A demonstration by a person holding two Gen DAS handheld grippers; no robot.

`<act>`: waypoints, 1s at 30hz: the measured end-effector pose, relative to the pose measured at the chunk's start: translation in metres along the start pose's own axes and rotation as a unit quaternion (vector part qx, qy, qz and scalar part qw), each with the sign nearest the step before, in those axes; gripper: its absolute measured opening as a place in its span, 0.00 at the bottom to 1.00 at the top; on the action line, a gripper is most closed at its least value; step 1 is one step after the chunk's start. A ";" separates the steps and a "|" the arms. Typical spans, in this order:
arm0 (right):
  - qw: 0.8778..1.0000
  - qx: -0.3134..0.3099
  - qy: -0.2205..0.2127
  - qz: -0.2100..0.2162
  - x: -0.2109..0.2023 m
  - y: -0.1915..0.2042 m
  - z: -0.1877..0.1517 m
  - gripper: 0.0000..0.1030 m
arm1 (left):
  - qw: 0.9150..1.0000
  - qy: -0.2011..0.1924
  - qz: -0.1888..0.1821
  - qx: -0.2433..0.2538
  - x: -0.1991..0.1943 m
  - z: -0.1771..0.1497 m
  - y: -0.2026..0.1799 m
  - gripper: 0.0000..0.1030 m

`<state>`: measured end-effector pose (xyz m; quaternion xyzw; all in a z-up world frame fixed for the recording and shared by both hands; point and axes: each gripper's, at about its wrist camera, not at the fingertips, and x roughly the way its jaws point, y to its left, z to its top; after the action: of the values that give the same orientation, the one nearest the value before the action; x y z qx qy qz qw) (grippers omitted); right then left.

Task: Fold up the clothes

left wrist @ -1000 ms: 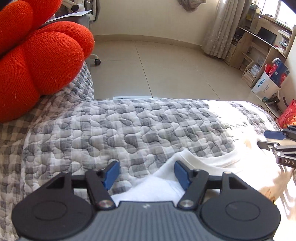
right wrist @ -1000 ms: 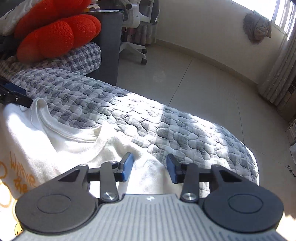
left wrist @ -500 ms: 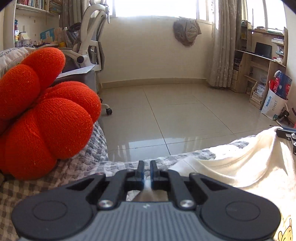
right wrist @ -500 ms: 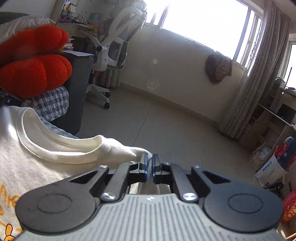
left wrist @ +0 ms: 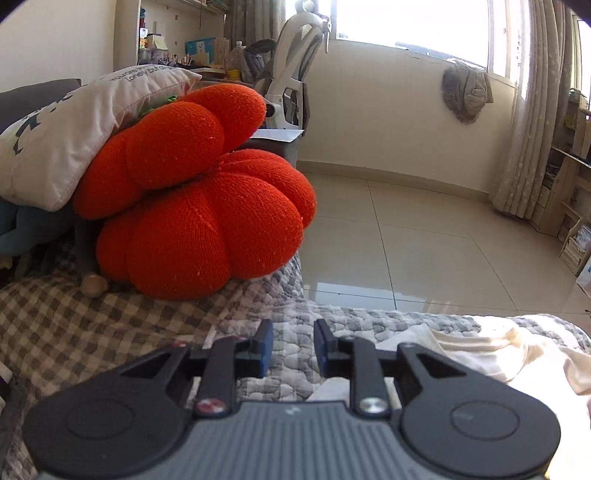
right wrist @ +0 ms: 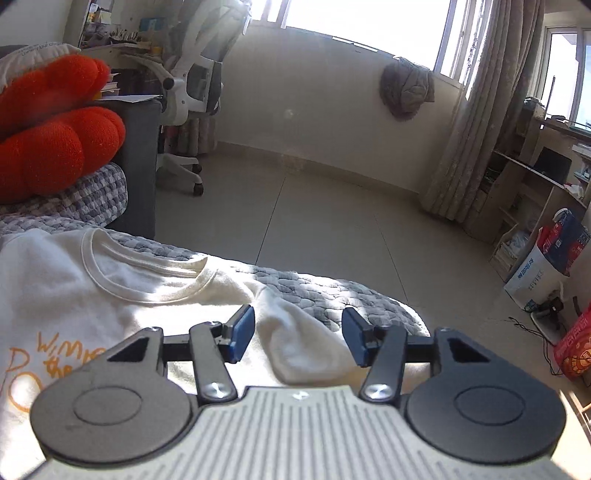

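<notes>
Both grippers hover with jaws apart, gripping nothing. The right gripper (right wrist: 298,338) is nearer the T-shirt (right wrist: 122,295). Its sleeve (right wrist: 306,347) lies between those jaws, by the bed (right wrist: 332,295) edge.

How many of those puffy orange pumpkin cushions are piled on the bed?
2. One orange cushion sits on the quilt; the other is stacked on top of it, tucked under a white pillow. More may be hidden.

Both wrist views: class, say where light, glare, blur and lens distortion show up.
Left wrist view: the window is blown out, and glare reflects off the floor. Right wrist view: sun washes out the T-shirt, the orange cushion looks soft and blurred, and the curtain bows with fisheye distortion.
</notes>
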<state>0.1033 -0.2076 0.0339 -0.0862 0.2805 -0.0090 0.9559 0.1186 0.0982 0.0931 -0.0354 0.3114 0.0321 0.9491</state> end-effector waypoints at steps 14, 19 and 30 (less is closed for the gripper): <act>0.963 0.181 0.115 0.166 -0.176 -0.033 -0.134 0.53 | 0.987 0.127 -0.094 0.011 -0.147 -0.184 0.019 0.22; 0.952 0.203 0.145 0.178 -0.197 -0.036 -0.167 0.53 | 0.989 0.128 -0.064 0.038 -0.139 -0.193 0.016 0.23; 0.974 0.118 0.130 0.144 -0.202 -0.002 -0.177 0.06 | 0.990 0.114 -0.077 0.022 -0.152 -0.192 0.014 0.03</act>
<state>-0.1624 -0.2246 -0.0043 0.0708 0.4084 0.0849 0.9061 -0.1177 0.0891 0.0283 -0.0413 0.4142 -0.0519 0.9078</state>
